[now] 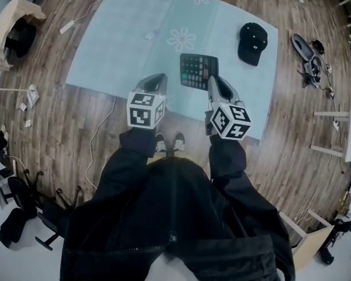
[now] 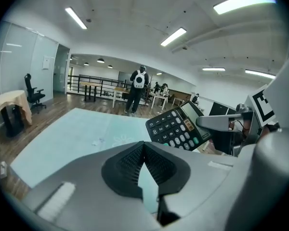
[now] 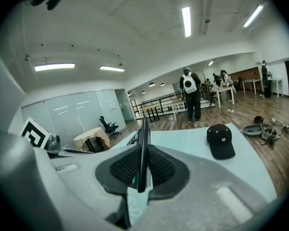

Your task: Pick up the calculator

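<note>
The black calculator (image 1: 199,70) hangs above the pale blue mat (image 1: 134,34), keys facing up. My right gripper (image 1: 212,81) is shut on its right edge. In the right gripper view the calculator (image 3: 144,129) stands edge-on, a thin dark slab pinched between the ribbed pads (image 3: 161,165). My left gripper (image 1: 159,78) hovers to the calculator's left, apart from it and shut on nothing. In the left gripper view its pads (image 2: 130,160) meet at the tip. There the calculator (image 2: 176,128) is up to the right, tilted, held by the right gripper (image 2: 216,121).
A black cap (image 1: 253,43) lies on the mat's right part, also in the right gripper view (image 3: 220,141). A cable (image 1: 102,127) runs over the wooden floor by my feet. Loose gear (image 1: 309,54) lies far right. A person with a backpack (image 2: 138,93) stands far off.
</note>
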Demonstrator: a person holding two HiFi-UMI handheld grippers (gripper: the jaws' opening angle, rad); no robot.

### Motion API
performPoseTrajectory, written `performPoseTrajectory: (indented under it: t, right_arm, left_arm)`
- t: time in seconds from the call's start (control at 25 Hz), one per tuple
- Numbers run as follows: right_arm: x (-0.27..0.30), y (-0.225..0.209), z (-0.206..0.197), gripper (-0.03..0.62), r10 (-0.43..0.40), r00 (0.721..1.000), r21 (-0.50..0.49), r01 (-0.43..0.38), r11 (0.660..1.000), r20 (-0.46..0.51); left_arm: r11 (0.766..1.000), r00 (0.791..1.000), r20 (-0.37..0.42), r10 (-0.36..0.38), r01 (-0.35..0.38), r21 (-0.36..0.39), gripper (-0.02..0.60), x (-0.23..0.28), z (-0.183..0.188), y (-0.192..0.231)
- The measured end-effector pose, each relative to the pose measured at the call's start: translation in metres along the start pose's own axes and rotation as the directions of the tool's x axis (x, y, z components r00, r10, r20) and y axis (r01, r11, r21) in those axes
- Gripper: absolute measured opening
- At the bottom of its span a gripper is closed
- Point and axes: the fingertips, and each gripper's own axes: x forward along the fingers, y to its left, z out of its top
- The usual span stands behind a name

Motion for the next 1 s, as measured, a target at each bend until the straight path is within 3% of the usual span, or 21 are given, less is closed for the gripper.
performPoseTrajectory:
  t: [0.28,0.52,0.68,0.84,1.0]
  right_arm:
    - [-0.026,0.027,0.078,0.041,0.037,0.985,-0.085,-0.023,0.996,0.167]
    - [-0.055,0.048,0.142,0.041,0.061,0.950,-0.153,-0.014,0.988,0.306]
    - [-0.071,0.056,0.173,0.042,0.070,0.926,-0.187,0.001,0.982,0.371]
    - [-0.085,0.064,0.196,0.043,0.078,0.901,-0.222,0.021,0.975,0.427]
    - [-0.094,0.069,0.206,0.041,0.088,0.885,-0.230,0.022,0.973,0.458]
  left_arm:
    - [0.994,0.982,0.187,-0.030,0.010,0.108,-0.002,-0.033,0.095,-0.022]
    - [0.980,0.929,0.362,-0.076,0.003,0.199,-0.002,-0.072,0.177,-0.046]
    - [0.964,0.903,0.419,-0.097,-0.020,0.266,-0.002,-0.089,0.206,-0.064]
    - [0.959,0.871,0.478,-0.112,-0.032,0.283,-0.002,-0.105,0.227,-0.074]
    - [0.953,0.858,0.500,-0.121,-0.041,0.301,-0.002,-0.114,0.236,-0.078]
